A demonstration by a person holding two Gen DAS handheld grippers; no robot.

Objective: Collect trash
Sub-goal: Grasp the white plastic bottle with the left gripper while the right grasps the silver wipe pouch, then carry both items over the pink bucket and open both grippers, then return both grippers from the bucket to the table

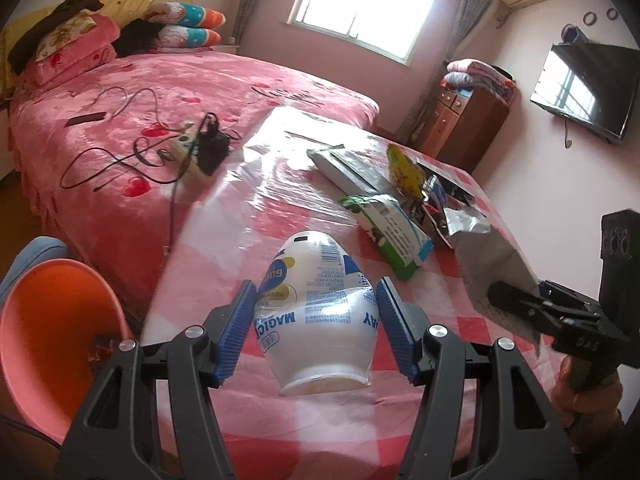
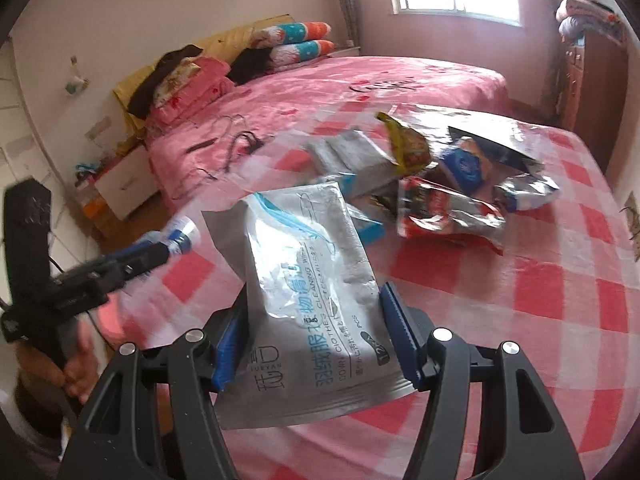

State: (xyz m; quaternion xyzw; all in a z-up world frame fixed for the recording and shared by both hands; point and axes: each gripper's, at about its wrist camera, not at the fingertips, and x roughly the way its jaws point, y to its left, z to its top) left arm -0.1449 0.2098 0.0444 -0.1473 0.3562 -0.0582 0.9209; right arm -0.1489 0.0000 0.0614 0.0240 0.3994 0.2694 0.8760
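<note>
The left gripper (image 1: 316, 320) has its fingers clamped on a white plastic cup (image 1: 320, 320), lifted over the desk's (image 1: 208, 264) near edge. The right gripper (image 2: 316, 340) grasps a silver wipes pouch (image 2: 308, 300) above the same edge; more wrappers (image 2: 440, 184) lie toward the far edge.

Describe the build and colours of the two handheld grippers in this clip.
Both match: the left gripper and right gripper have black angular frames with triangular cut-outs, silver round pivot bolts, and blue ribbed pads on each finger. Seen from the opposite camera, each sits on a black block with a handle below.
</note>
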